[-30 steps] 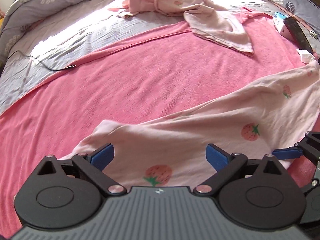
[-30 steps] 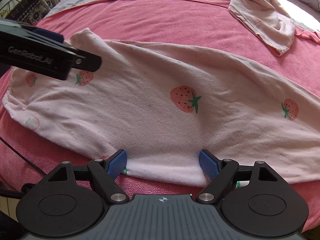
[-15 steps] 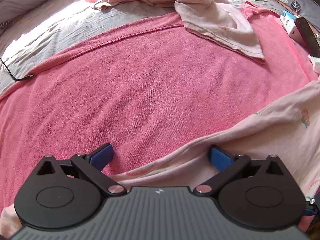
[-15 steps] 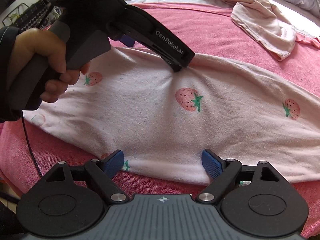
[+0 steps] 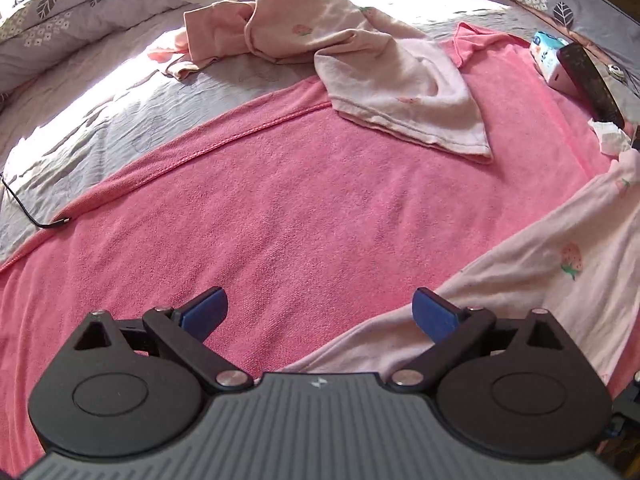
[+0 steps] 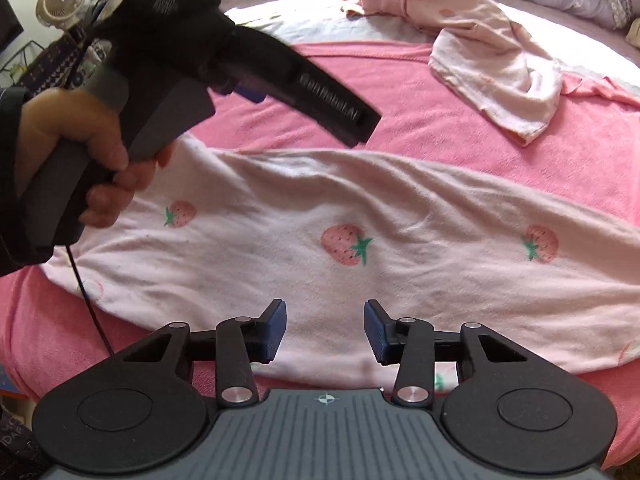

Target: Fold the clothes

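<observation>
A pale pink garment with strawberry prints (image 6: 348, 240) lies spread on a pink towel (image 5: 280, 208) on the bed. My right gripper (image 6: 326, 328) hovers over its near edge. Its jaws are closing; the cloth shows flat in the gap and the pads (image 6: 276, 326) press on nothing. My left gripper (image 5: 320, 312) is open above bare towel, with the garment's (image 5: 540, 280) edge beside its right finger. In the right wrist view a hand (image 6: 80, 152) holds that left tool over the garment's far left edge. A second pink garment (image 5: 360, 60) lies crumpled at the towel's far side.
Grey patterned bedding (image 5: 120, 100) surrounds the towel. A black cable (image 5: 36, 216) ends at the towel's left edge. A tissue pack (image 5: 548, 60), a dark flat device (image 5: 588, 80) and a crumpled tissue (image 5: 608, 140) sit at the right. A small fan (image 6: 60, 0) stands off the bed.
My left gripper has swung off the strawberry garment onto bare towel, and it now reaches further across the right wrist view. My right jaws have narrowed and lifted slightly.
</observation>
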A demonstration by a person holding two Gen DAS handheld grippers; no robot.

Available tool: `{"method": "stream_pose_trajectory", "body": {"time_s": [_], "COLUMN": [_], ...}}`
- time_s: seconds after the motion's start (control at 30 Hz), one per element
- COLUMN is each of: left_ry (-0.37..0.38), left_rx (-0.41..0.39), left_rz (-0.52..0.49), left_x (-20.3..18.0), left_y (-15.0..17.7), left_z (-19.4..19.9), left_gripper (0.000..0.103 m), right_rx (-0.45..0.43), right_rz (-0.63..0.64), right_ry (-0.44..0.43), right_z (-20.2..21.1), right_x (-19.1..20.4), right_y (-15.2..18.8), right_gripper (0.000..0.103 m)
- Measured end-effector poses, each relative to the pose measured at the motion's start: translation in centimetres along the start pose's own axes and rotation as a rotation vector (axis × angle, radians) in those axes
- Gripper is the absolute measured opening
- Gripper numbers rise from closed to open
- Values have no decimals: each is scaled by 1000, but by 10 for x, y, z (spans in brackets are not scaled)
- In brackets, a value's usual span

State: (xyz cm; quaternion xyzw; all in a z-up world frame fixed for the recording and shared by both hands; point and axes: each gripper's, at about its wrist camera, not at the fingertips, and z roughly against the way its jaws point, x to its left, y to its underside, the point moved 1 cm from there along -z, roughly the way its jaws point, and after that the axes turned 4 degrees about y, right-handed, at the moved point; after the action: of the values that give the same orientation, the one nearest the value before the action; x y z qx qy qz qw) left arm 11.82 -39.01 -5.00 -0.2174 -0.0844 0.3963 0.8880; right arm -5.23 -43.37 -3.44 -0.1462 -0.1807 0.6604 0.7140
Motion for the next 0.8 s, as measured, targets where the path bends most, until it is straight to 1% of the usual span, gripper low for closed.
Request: {"method": "stream_pose_trajectory", "body": {"time_s": [0.07,0.1,0.17,0.33,0.5,0.6,0.7,0.77,0.8], "left_ry": [11,19,31,36,41,49,6,-27,-35], "left_rx": [11,16,25,43,58,76,95,83,74], "left_rz": [-13,-16,-22,-39,-55,-80,-134,-153,-147], "left_x": [-7,-9,-16,-27,-31,-35,-45,-49,-49], "left_y": [-1,-1,0,1,7,16,24,24,22], "left_z": [-1,-2,-3,-9,-10,-9,-16,-24,-27], "left_gripper": [94,92,91,90,90,90,91,96,99], "right_rx": [-31,-33,-25,14,-1,1,-1,-4,-5], "right_rz": [31,37,36,26,1,-36,-77,-84,-80], "right_ry": [41,50,60,63,49,32,22,26,29], "right_z": [-4,-8,-16,-41,-42,-40,-38,-36,-34], "right_x": [-6,-8,-13,-18,-22,-26,-29,-28,-27], "right_y": [-6,-8,-11,-6,-2,2,9,16,19], "right_gripper": [44,44,44,45,46,46,47,47,47]}}
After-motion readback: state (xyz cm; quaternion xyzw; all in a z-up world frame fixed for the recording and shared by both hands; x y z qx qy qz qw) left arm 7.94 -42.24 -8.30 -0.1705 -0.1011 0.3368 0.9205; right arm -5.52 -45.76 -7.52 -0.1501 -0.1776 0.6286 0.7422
